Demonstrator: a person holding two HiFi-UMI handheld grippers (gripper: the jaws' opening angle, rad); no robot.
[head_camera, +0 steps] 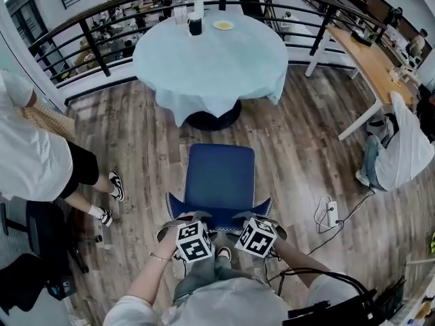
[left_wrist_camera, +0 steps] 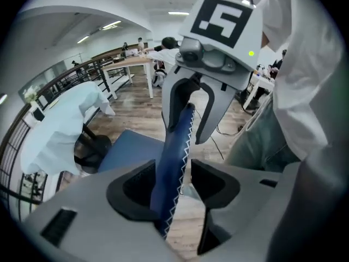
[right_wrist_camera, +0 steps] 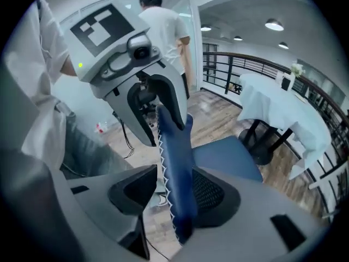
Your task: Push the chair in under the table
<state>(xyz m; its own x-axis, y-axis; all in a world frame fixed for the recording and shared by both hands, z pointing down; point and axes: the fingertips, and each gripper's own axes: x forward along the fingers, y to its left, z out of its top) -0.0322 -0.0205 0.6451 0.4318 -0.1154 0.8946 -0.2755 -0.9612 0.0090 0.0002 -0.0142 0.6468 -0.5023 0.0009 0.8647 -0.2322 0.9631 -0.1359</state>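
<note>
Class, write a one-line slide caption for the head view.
Left tongs and right tongs, open, straddle the backrest of the blue chair, facing the round table.

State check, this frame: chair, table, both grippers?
chair: pulled out, apart from the table, seat empty.
table: upright, draped, chair not under it.
left gripper: jaws apart, straddling the backrest edge, not clamped.
right gripper: jaws apart, straddling the same edge, not clamped.

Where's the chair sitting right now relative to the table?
Head view, centre: the blue chair stands just short of the round table, not under it, its backrest straddled by the left gripper and right gripper.
</note>
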